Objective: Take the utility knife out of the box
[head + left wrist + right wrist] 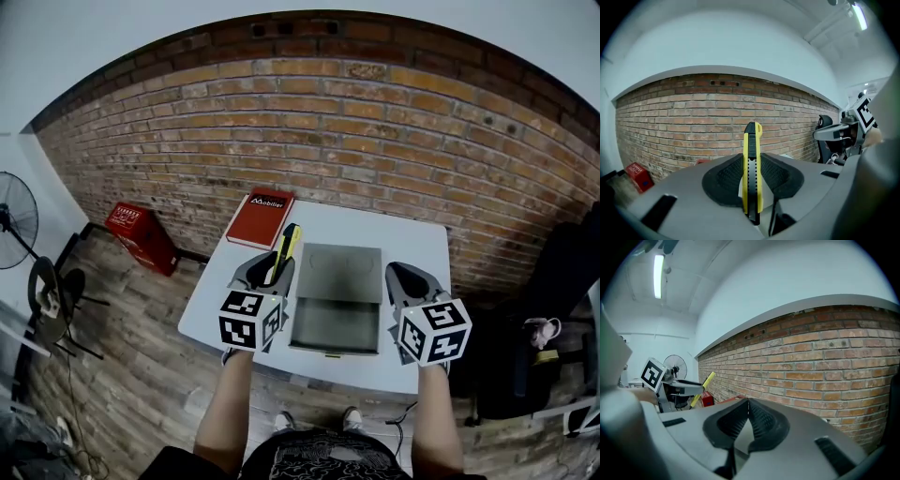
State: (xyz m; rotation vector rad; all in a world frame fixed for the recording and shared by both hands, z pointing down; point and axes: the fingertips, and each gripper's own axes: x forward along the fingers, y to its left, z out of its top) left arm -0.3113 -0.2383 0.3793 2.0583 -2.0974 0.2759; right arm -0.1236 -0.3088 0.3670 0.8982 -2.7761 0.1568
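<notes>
Within left gripper (752,158) — utility knife (752,138)

Matt yellow-and-black plastic utility knife (752,173) with a ridged spine; smooth, matt grey box (337,298); smooth white table (412,246); rough brick wall (375,141); wood-plank floor (150,319).

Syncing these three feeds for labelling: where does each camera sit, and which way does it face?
Head view: on the person's head, looking steeply down at the table, box, both forearms, left tongs and right tongs.
Left gripper view: on the left tongs, looking along them at the brick wall; utility knife clamped between.
Right gripper view: on the right tongs, shut and empty, facing that wall.
Shared: all three show the knife; each gripper view catches the other tongs.
</notes>
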